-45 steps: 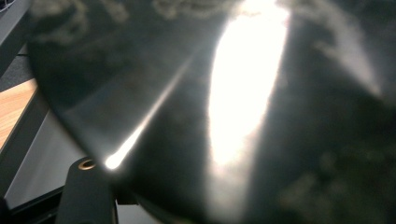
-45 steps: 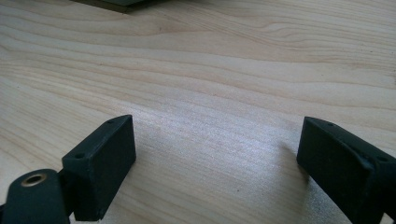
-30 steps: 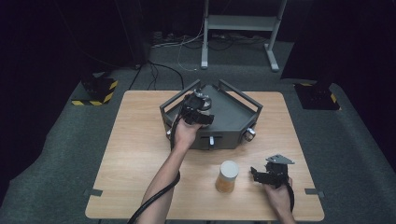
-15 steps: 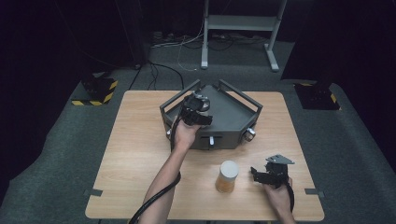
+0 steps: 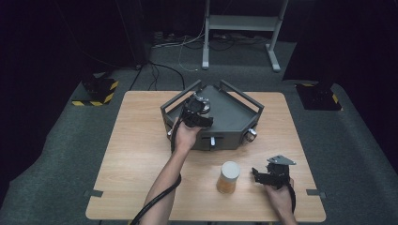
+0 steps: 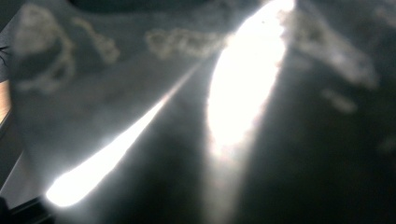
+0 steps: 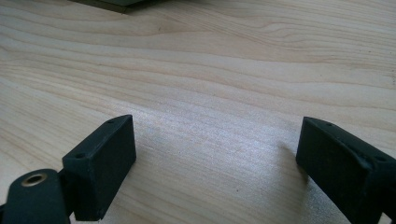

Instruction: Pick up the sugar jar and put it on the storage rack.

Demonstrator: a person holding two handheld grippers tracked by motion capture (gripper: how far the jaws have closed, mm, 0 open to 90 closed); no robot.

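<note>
Grey tray [image 5: 234, 119], angular, with raised rails and knobs on its front face, stands on the far half of the wooden table [image 5: 136, 154], near the middle of its width.

Nearest the person, on the right: right gripper [image 5: 257, 174], black, grey three-cornered plate on top, held low over the table's near right part. Jaws stand wide apart with bare wood between them; the right gripper view shows both black pads [image 7: 105, 158] just above the grain, nothing held. A hand grips it from below and its cable trails toward the table edge.

Just left of that gripper, apart from it: jar [image 5: 228, 177], upright, pale lid, amber contents, standing on the table in front of the tray. Neither gripper touches it.

Farther in, left of centre: left forearm reaching across the table, thick black cable running along it. Its hand sits at the tray's front left edge.

Beyond the hand: left gripper [image 5: 199, 107], black, poised over the left part of the tray. Jaws closed; what, if anything, sits between them cannot be told. Left gripper view is blurred: grey surface very close, two bright glare streaks.

Beyond the table: grey carpet, loose cables, legs of a metal stand [image 5: 239, 23], and a floor block with yellow-black stripes [image 5: 96, 91] at left.
</note>
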